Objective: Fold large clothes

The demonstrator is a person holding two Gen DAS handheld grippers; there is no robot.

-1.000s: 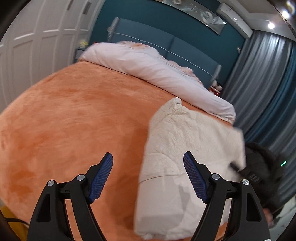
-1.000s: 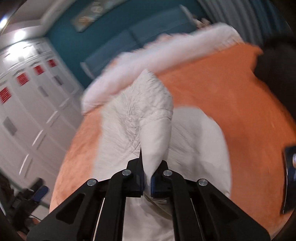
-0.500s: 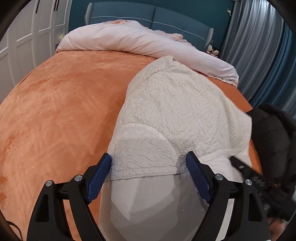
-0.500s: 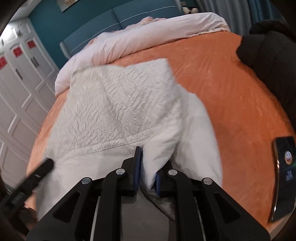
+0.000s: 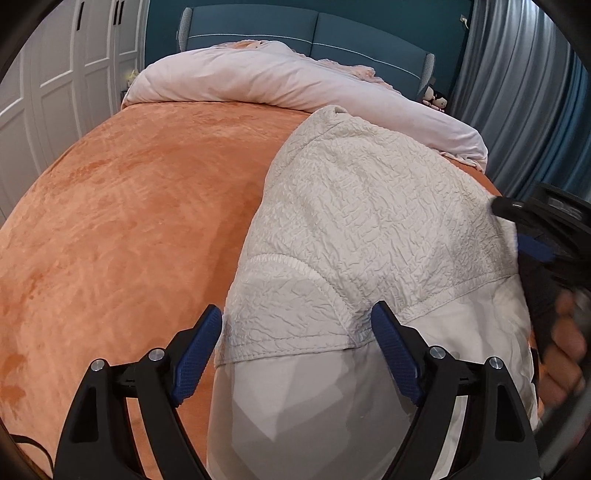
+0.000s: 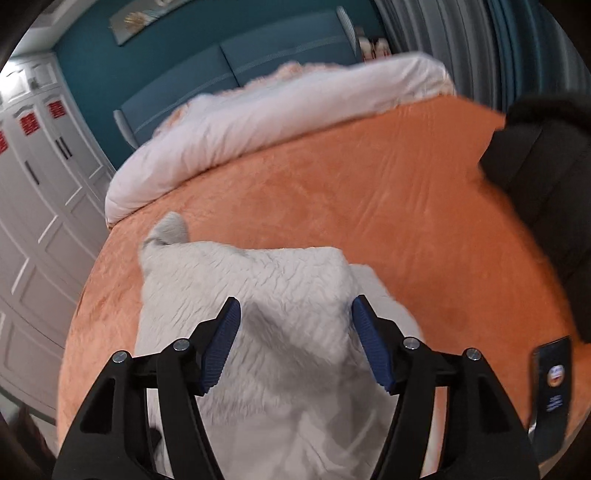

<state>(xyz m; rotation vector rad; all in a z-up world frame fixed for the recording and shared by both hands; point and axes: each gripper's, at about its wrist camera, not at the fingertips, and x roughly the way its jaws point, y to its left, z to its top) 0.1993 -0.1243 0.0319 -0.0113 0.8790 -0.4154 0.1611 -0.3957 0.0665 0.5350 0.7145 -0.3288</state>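
A cream crinkled garment (image 5: pixel 362 206) with a smooth white lining lies folded on the orange bedspread (image 5: pixel 122 221). My left gripper (image 5: pixel 295 336) stands open just above the garment's near folded edge, its pads clear of the cloth. In the right wrist view the same garment (image 6: pixel 258 280) lies flat under my right gripper (image 6: pixel 295 332), whose jaws are opening with nothing pressed between the blue pads. The right gripper, with the hand that holds it, shows blurred at the right edge of the left wrist view.
A rolled white duvet (image 5: pixel 295 81) lies along the blue headboard (image 5: pixel 317 26). A black garment (image 6: pixel 546 177) sits at the bed's right side, and a dark phone (image 6: pixel 552 380) lies near the bed's right front edge. White wardrobe doors (image 6: pixel 33 206) stand to the left.
My right gripper let go of the white cloth it pinched and pulled back, jaws now apart. The garment settled flat. My left gripper came down over the garment's near edge, then held still.
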